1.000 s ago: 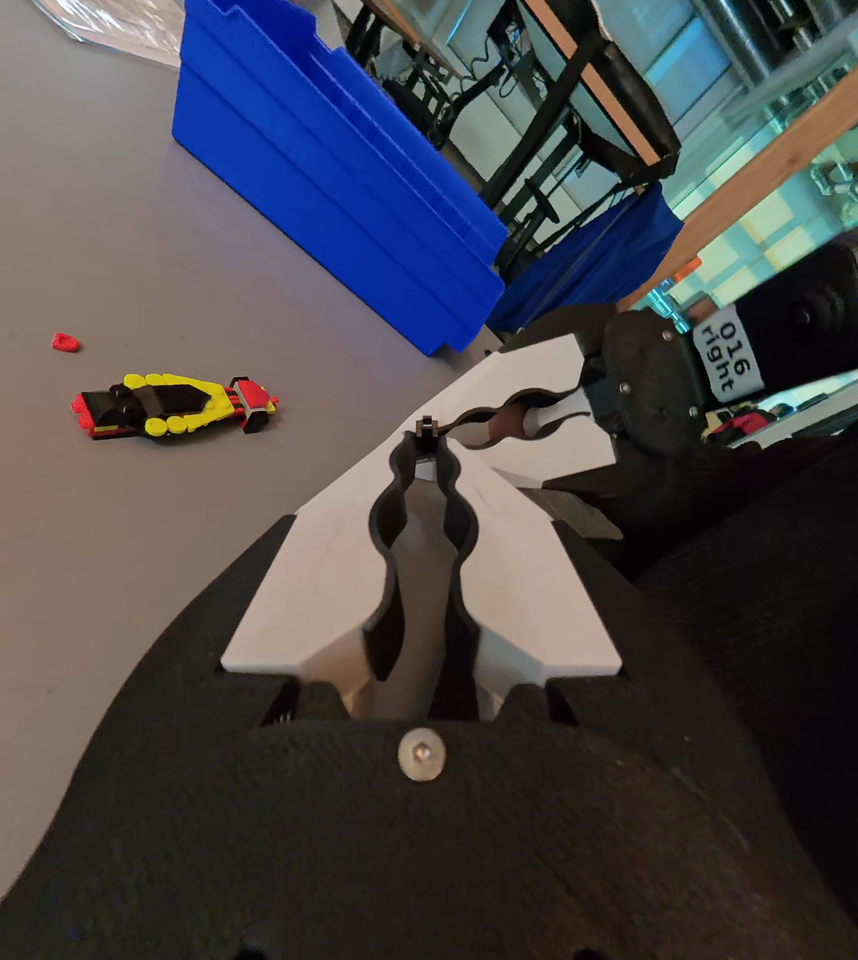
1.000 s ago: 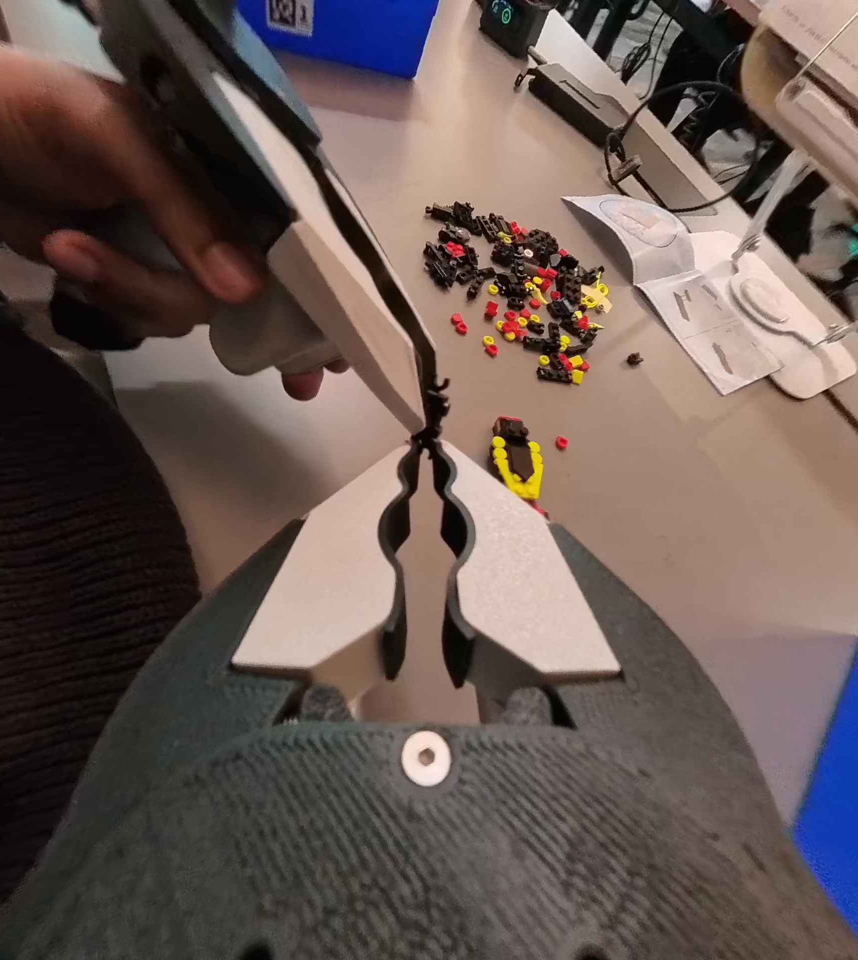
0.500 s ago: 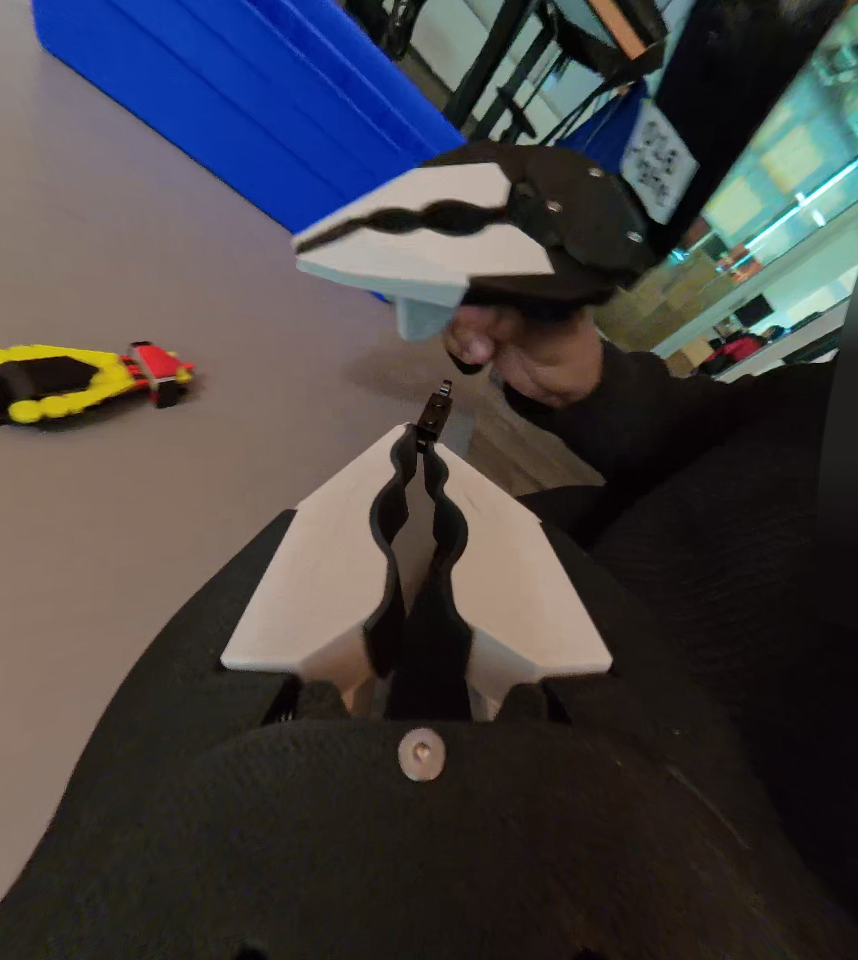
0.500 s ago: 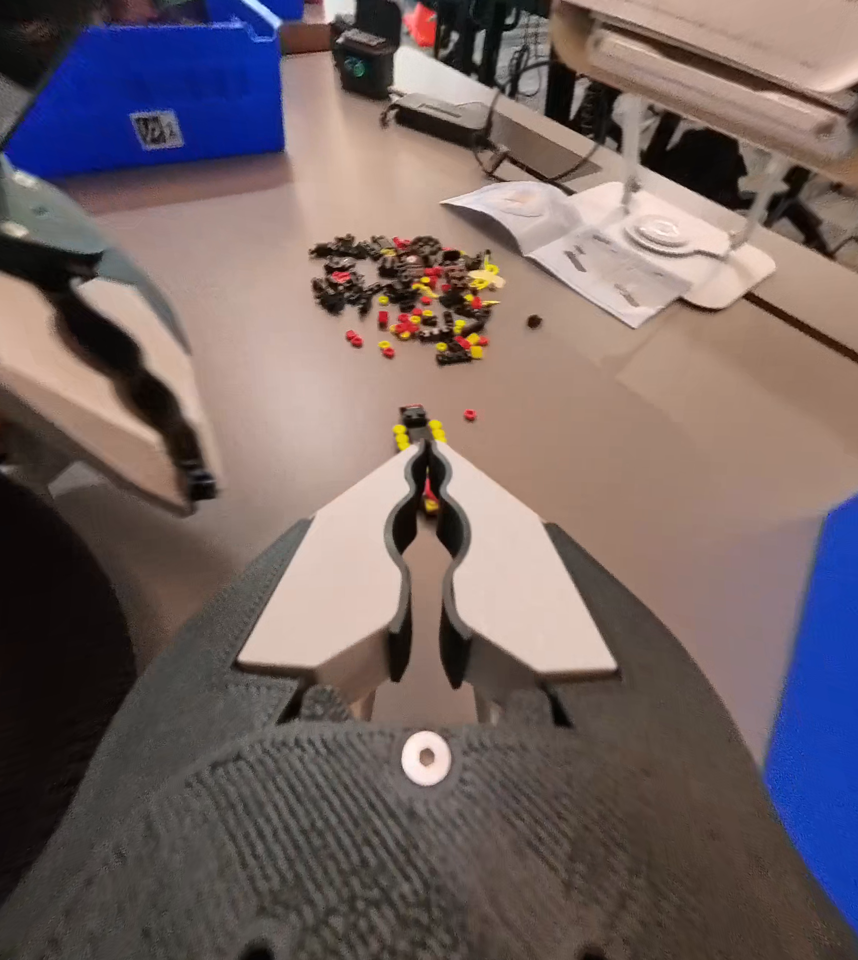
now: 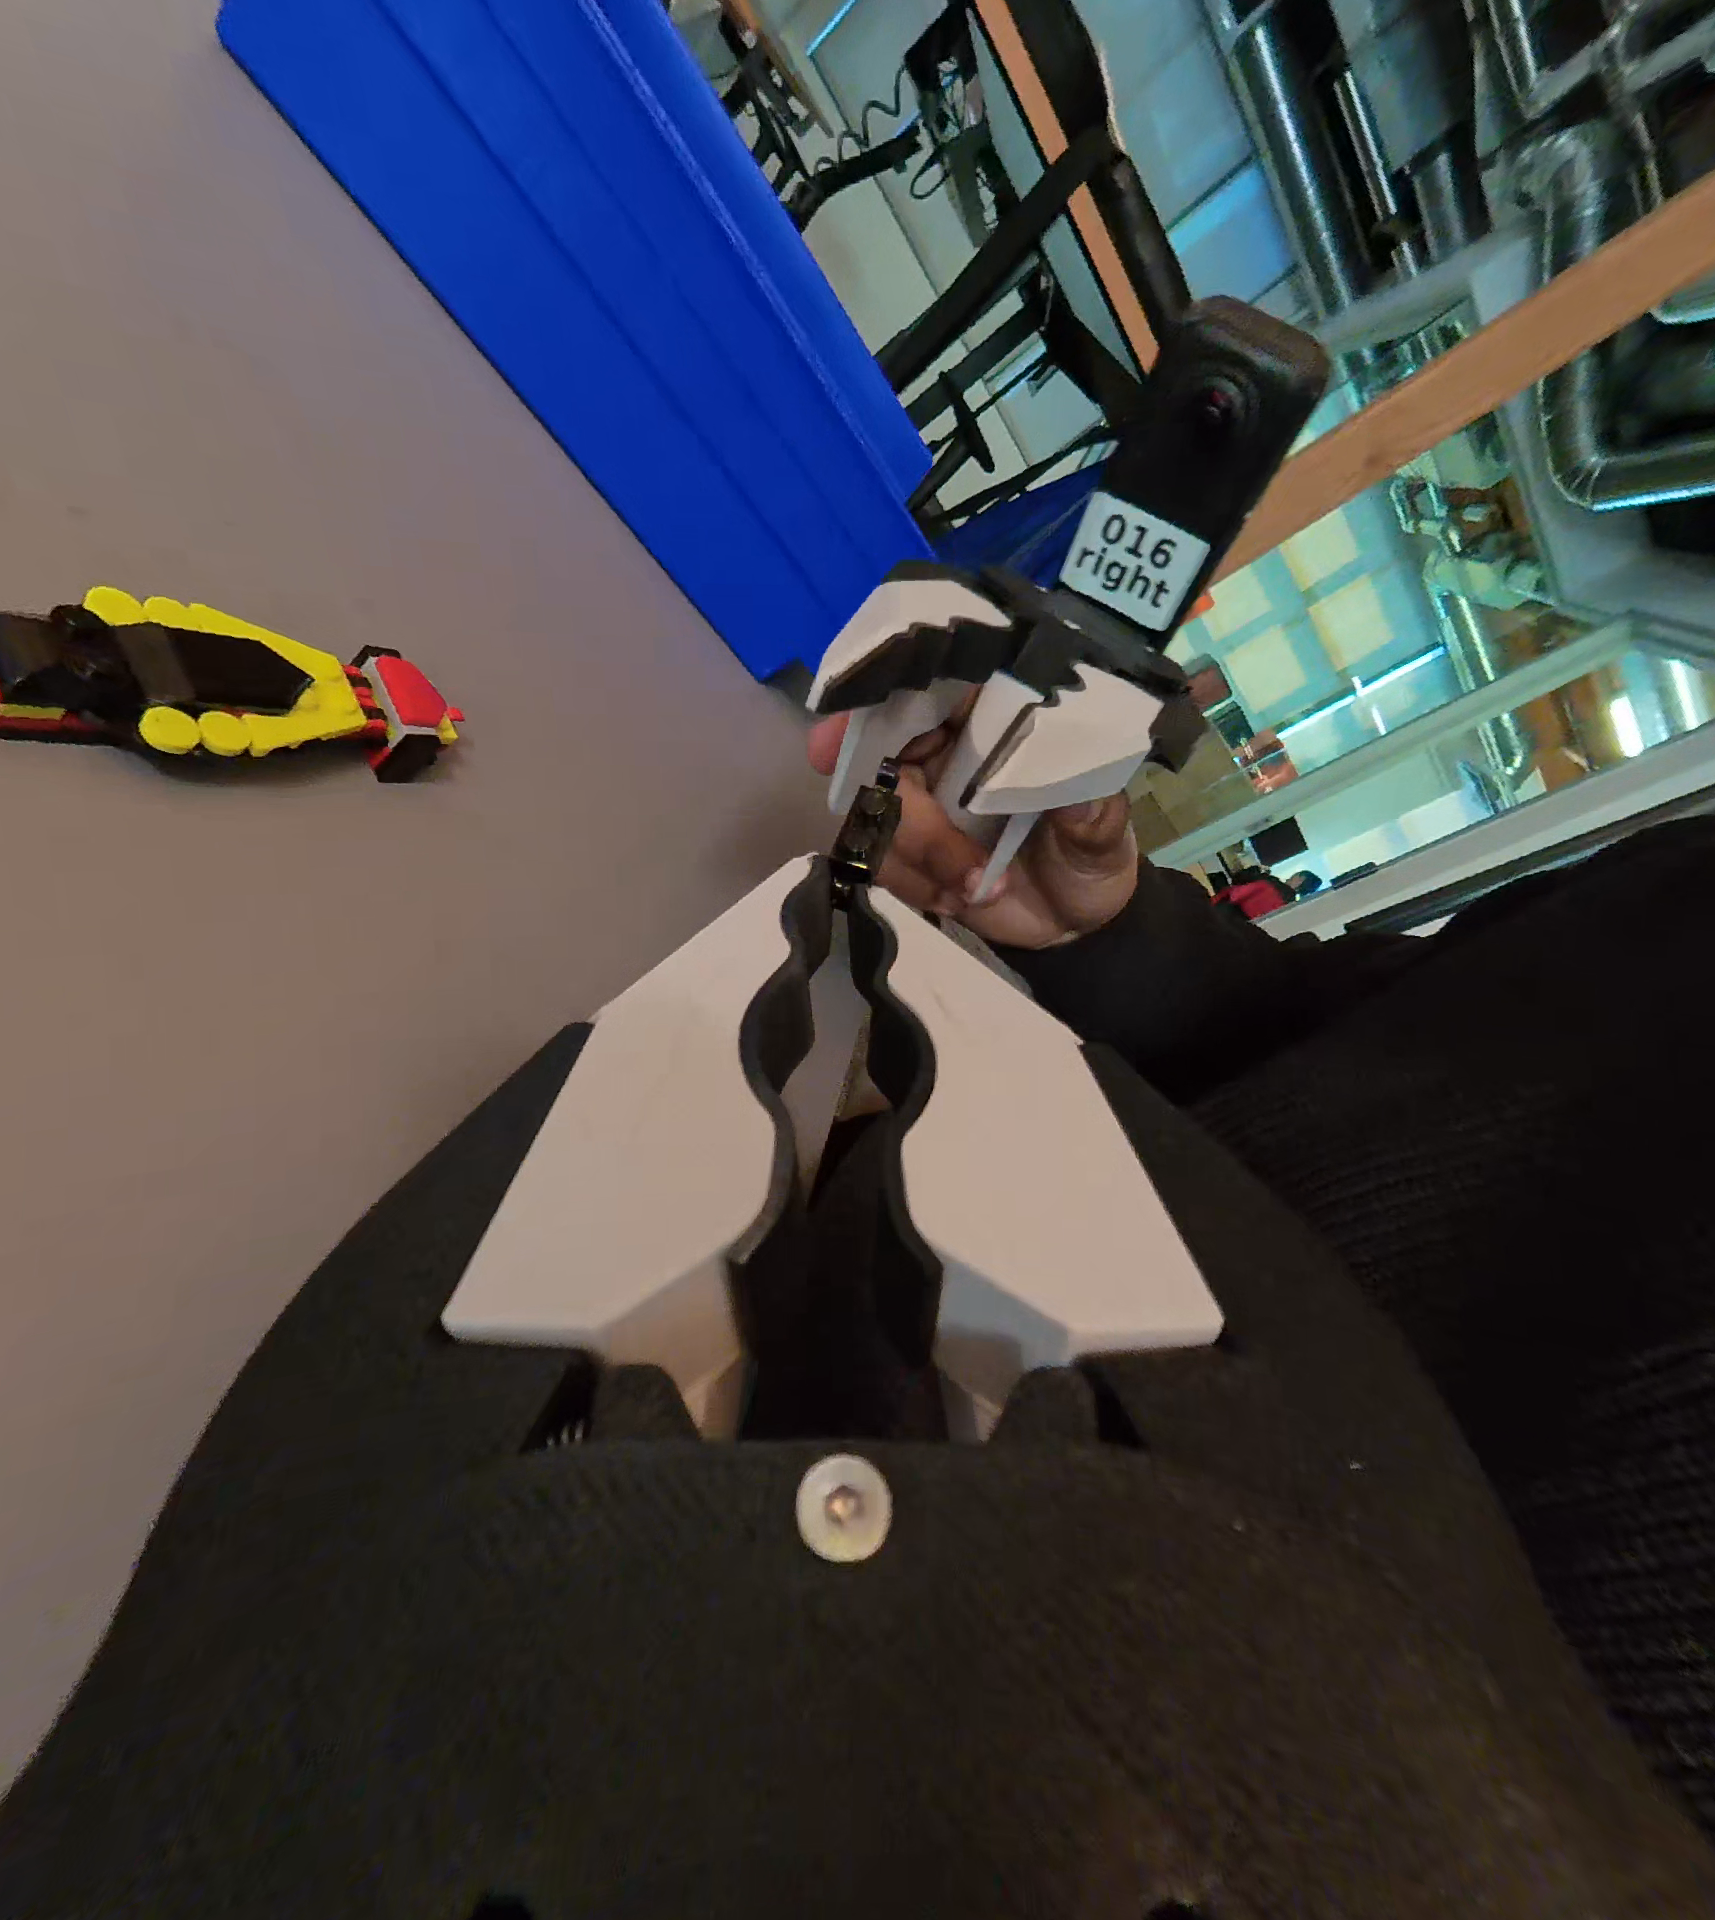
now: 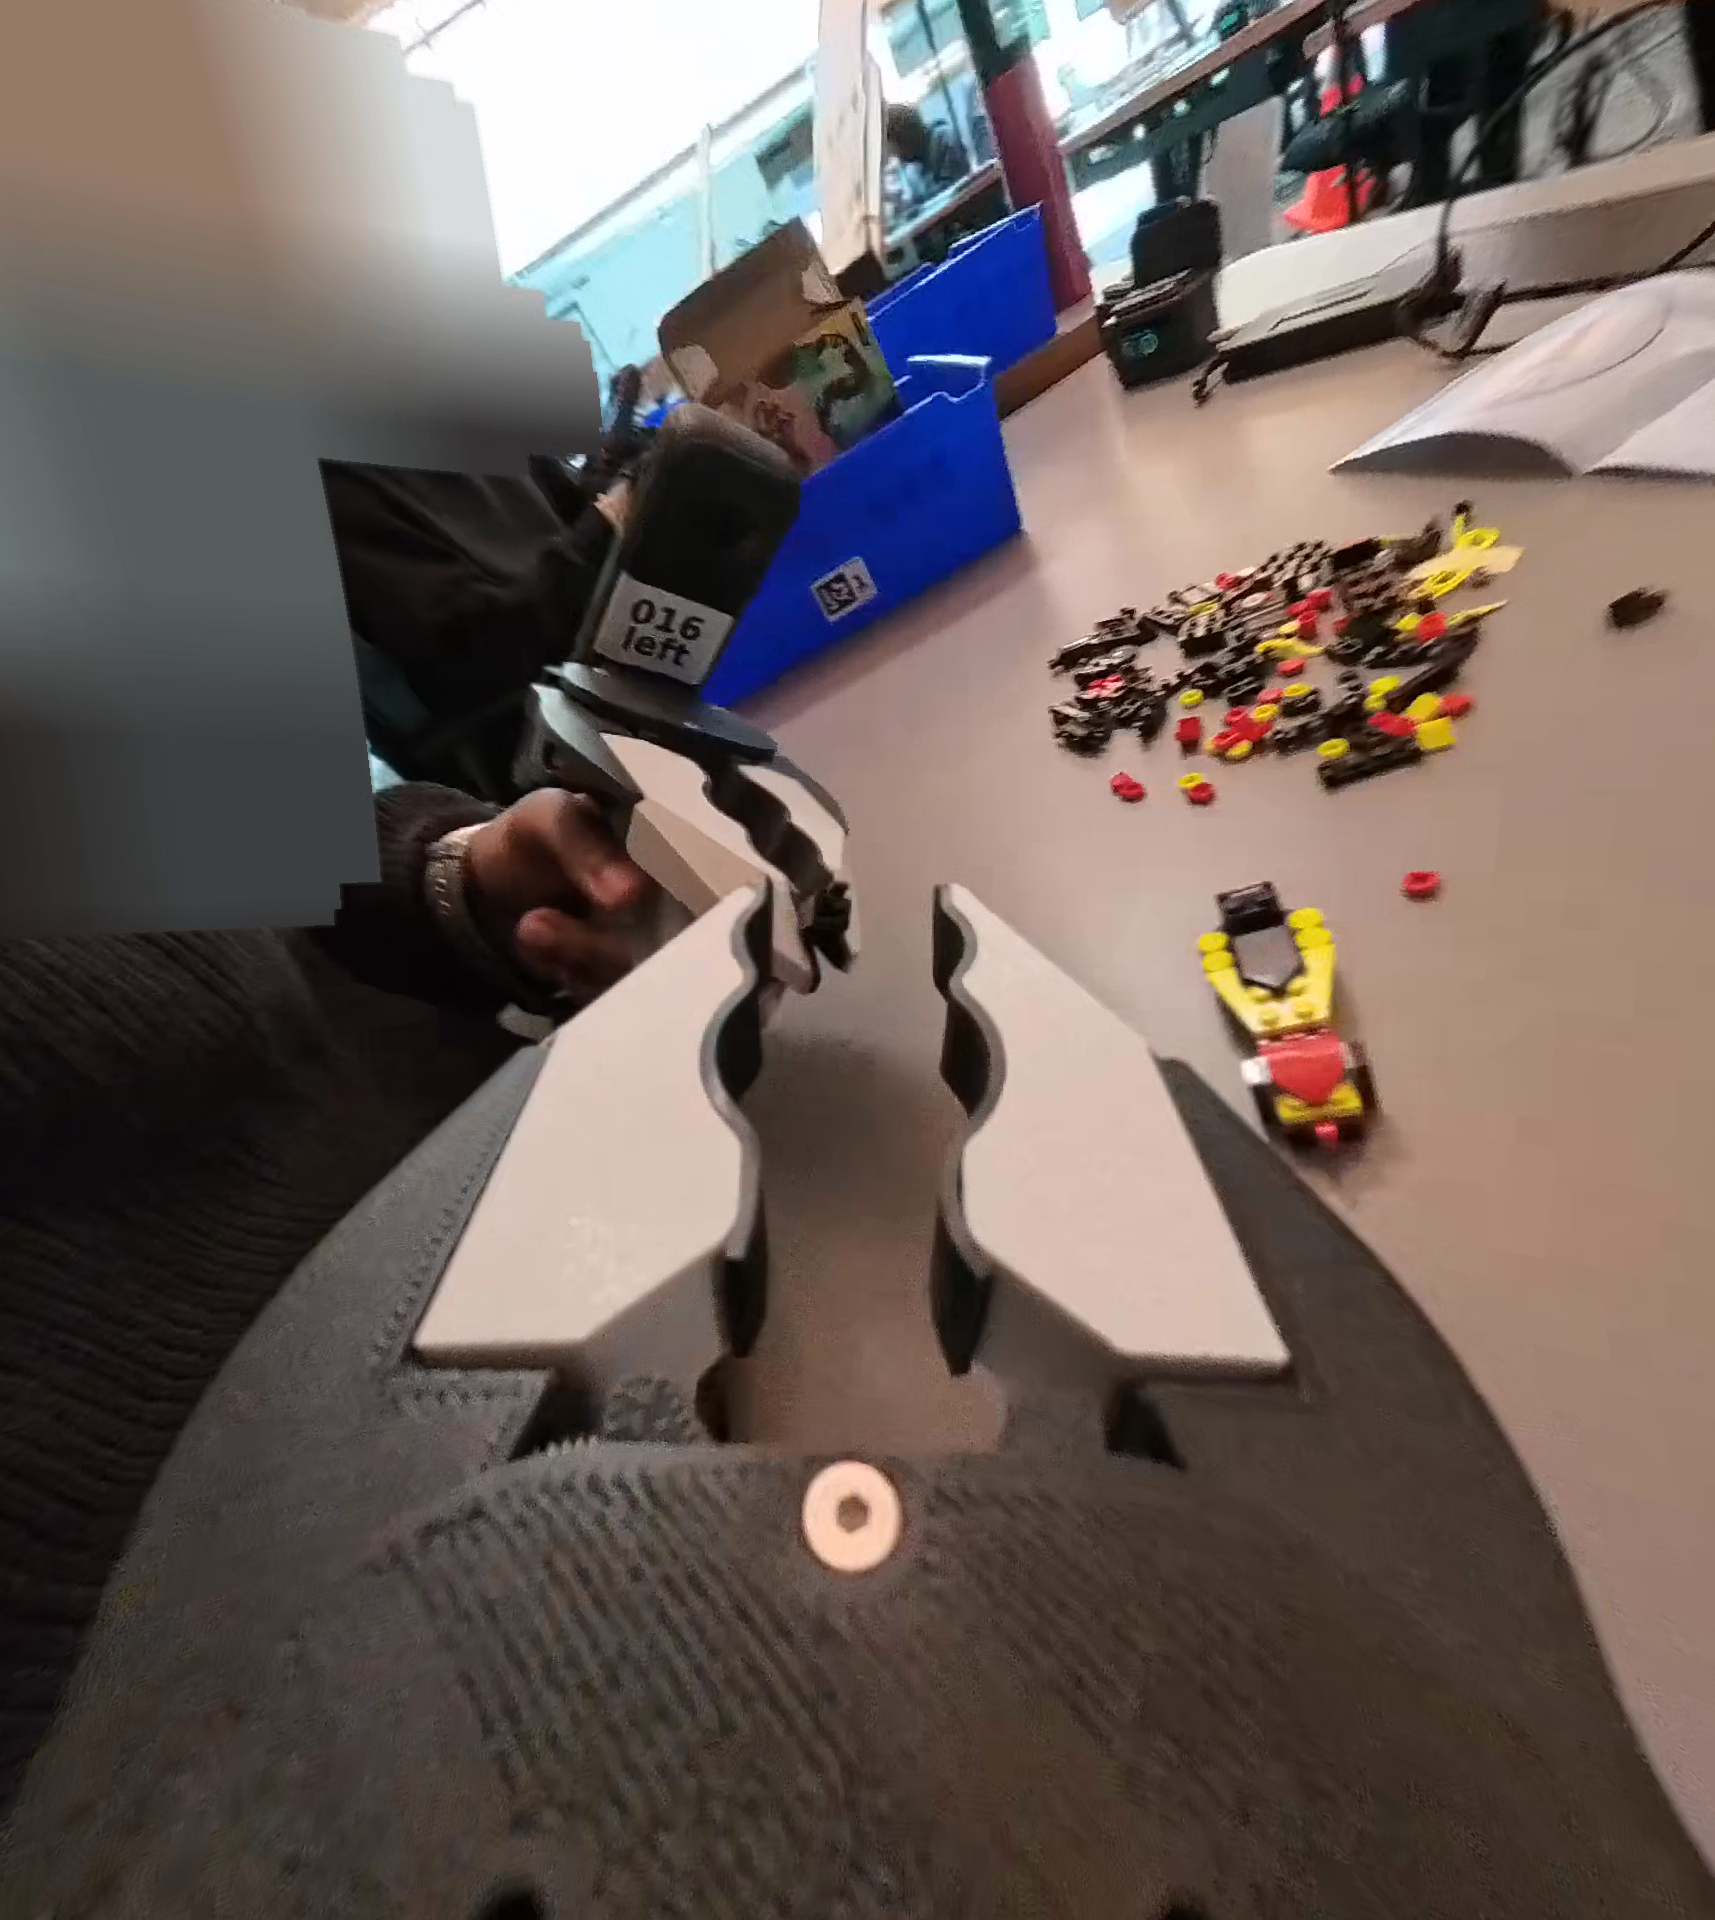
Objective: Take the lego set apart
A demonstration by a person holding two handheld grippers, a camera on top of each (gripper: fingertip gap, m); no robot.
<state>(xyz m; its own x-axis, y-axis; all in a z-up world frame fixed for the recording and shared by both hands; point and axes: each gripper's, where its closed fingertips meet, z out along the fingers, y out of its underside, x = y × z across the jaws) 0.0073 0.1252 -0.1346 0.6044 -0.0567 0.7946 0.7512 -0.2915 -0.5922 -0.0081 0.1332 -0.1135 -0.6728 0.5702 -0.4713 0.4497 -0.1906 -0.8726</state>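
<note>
My left gripper (image 5: 845, 883) is shut on a small black lego piece (image 5: 863, 826) that sticks out past its tips, held above the table's near edge. My right gripper (image 6: 848, 914) is open and empty, its jaws on either side of that piece (image 6: 835, 923) without touching it. The right gripper also shows in the left wrist view (image 5: 936, 769), just beyond the piece. The left gripper shows in the right wrist view (image 6: 796, 894). The partly built yellow, black and red lego car (image 5: 198, 675) lies flat on the grey table (image 5: 157, 1039), also seen in the right wrist view (image 6: 1284, 1013).
A pile of loose black, red and yellow pieces (image 6: 1279, 665) lies farther out, with a stray red stud (image 6: 1419, 883) and a black piece (image 6: 1637, 606). Blue bins (image 5: 624, 260) (image 6: 884, 520) stand at the table's sides. A paper booklet (image 6: 1611, 395) lies at the back right. My left and right fingertips are right by each other.
My right gripper, shut half a second ago and pulled away, has opened and swung back to the left gripper's tip. The left gripper keeps hold of the black piece.
</note>
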